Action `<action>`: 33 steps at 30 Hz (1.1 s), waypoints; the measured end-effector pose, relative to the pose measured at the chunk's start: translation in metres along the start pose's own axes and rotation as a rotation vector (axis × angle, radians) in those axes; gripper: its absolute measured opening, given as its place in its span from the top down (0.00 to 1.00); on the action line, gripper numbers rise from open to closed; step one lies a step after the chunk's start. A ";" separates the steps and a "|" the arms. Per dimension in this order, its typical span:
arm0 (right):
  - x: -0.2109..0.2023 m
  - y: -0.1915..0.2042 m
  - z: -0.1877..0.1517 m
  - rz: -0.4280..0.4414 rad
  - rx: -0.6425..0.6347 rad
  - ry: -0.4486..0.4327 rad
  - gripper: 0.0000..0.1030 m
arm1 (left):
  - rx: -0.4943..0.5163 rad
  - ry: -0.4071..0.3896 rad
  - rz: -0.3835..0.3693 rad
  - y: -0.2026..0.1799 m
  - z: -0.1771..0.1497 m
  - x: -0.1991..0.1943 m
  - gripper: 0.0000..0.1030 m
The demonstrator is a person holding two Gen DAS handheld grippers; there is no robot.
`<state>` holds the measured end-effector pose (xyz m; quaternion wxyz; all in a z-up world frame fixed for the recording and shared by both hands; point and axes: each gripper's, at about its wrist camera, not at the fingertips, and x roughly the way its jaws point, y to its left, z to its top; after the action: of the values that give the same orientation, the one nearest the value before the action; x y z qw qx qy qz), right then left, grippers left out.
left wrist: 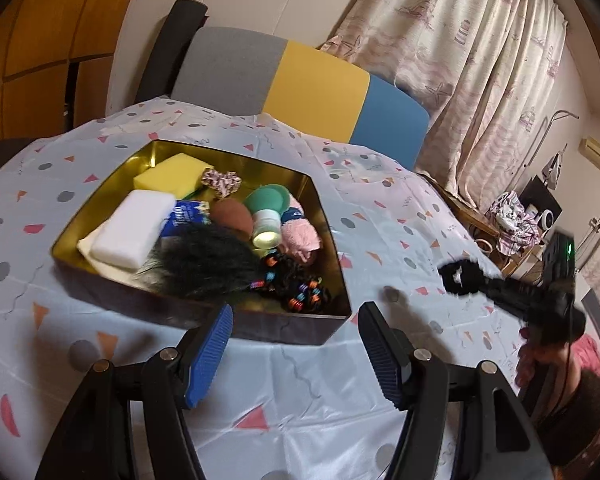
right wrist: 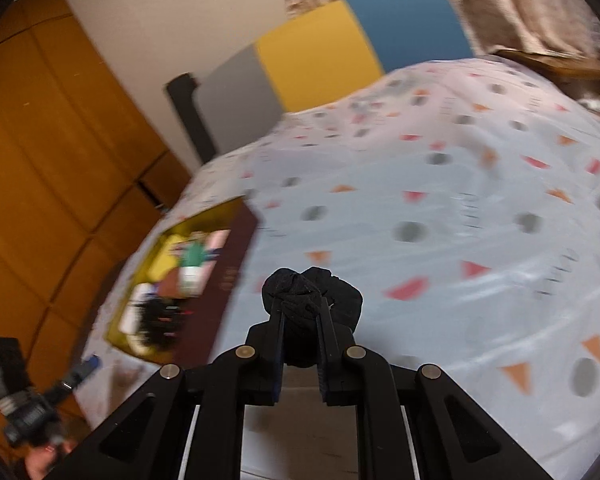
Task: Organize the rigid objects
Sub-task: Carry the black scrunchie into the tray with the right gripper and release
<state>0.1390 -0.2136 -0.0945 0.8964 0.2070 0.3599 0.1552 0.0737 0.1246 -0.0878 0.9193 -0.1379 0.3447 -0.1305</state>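
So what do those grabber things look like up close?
Each gripper is black plastic with jointed linkage bars pinned by round silver bolts. The left gripper has ridged blue pads on its fingers. The right gripper has slim black fingers, and a thin dark cable hangs from its body.

Warm dim light; right-wrist view motion-blurred, both views bent and dark-cornered.

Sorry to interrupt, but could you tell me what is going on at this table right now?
A person is sorting small items into a gold-lined tin on a patterned tablecloth. The right gripper is shut on a black scrunchie, held above the cloth beside the tin. The left gripper is open and empty, just in front of the tin.
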 end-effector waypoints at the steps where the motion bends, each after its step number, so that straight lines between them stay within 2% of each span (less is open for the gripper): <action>1: 0.004 0.010 0.001 0.018 -0.010 0.006 0.87 | 0.007 -0.001 0.009 0.001 -0.002 -0.003 0.36; 8: 0.058 0.093 0.017 0.117 -0.126 0.067 0.87 | 0.009 -0.010 0.055 0.018 -0.012 -0.021 0.36; 15: 0.120 0.139 0.042 0.149 -0.155 0.120 0.87 | -0.033 -0.027 0.109 0.041 -0.019 -0.033 0.36; 23: 0.187 0.183 0.061 0.108 -0.228 0.166 0.87 | -0.040 -0.051 0.160 0.060 -0.019 -0.043 0.36; 25: 0.200 0.189 0.063 0.086 -0.246 0.178 0.87 | -0.055 -0.059 0.169 0.067 -0.018 -0.046 0.36; 27: 0.214 0.194 0.063 0.022 -0.274 0.181 0.86 | -0.068 -0.062 0.179 0.073 -0.018 -0.048 0.36; 31: 0.228 0.191 0.064 -0.029 -0.292 0.206 0.71 | -0.090 -0.083 0.211 0.081 -0.017 -0.056 0.36; 33: 0.222 0.188 0.063 -0.029 -0.289 0.195 0.71 | -0.090 -0.092 0.237 0.082 -0.017 -0.059 0.36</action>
<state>0.3129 0.0277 -0.0915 0.8797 0.0546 0.4221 0.2120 0.0317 0.2173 -0.0927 0.9360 -0.1432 0.3215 0.0013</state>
